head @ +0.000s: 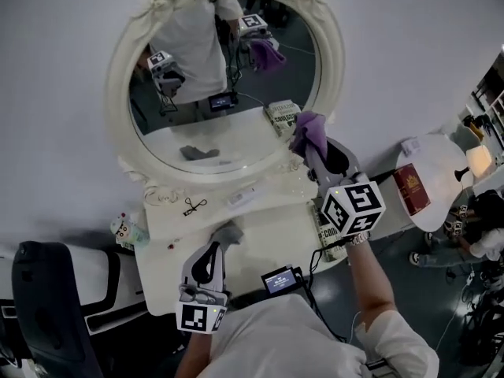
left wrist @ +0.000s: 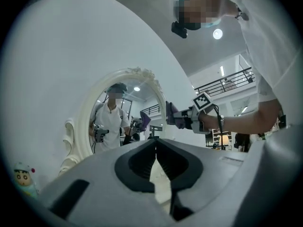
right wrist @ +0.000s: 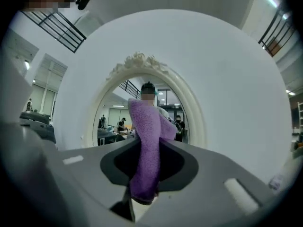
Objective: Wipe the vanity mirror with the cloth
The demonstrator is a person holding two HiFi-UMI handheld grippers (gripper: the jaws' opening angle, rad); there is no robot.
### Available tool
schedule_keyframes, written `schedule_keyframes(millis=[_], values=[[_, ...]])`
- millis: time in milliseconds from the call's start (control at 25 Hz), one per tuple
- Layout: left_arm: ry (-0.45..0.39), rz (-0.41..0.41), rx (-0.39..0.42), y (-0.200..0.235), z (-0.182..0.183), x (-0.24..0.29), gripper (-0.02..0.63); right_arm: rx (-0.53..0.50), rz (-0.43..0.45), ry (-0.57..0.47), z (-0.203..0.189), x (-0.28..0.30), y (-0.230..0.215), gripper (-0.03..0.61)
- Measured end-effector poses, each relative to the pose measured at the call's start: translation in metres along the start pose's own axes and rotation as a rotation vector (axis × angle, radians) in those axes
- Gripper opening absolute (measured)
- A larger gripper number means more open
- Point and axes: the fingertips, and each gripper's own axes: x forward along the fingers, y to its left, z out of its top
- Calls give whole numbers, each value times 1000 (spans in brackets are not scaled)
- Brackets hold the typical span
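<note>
The oval vanity mirror (head: 236, 124) in its ornate white frame stands at the back of the white table; it also fills the right gripper view (right wrist: 113, 122) and shows in the left gripper view (left wrist: 113, 126). My right gripper (head: 311, 146) is raised by the mirror's lower right rim, shut on a purple cloth (head: 309, 131). The cloth (right wrist: 147, 141) stands up between the jaws, facing the glass. My left gripper (head: 226, 233) hovers low over the table front, its jaws shut (left wrist: 156, 144) with nothing between them. A grey rag-like thing seems to lie under its tips.
On the table (head: 260, 227) lie a black clip (head: 194, 205), a white tube (head: 242, 197) and a printed box (head: 283, 116). A small screen device (head: 281, 280) sits at the front edge. A round side table with a red book (head: 411, 187) stands right, a dark chair (head: 47, 290) left.
</note>
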Motion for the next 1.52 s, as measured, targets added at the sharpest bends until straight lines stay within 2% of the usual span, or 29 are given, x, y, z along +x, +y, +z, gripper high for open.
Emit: schedule_keyframes(millis=[160, 400, 640, 840, 1080, 1320, 1520], values=[[-55, 11, 56, 18, 38, -16, 6, -89, -21, -107, 71, 30, 21, 91], [-104, 16, 104, 51, 74, -38, 6, -92, 17, -198, 151, 83, 80, 91], [-123, 40, 115, 80, 84, -55, 5, -89, 38, -207, 180, 136, 137, 91], [-126, 38, 129, 78, 89, -54, 6, -37, 50, -198, 188, 155, 149, 92], [-118, 46, 139, 65, 88, -41, 6, -20, 32, -204, 195, 154, 128, 91], [-116, 28, 131, 36, 78, -11, 6, 16, -13, -213, 193, 137, 59, 91], [-116, -8, 125, 15, 73, 16, 6, -3, -81, -195, 181, 127, 9, 94]])
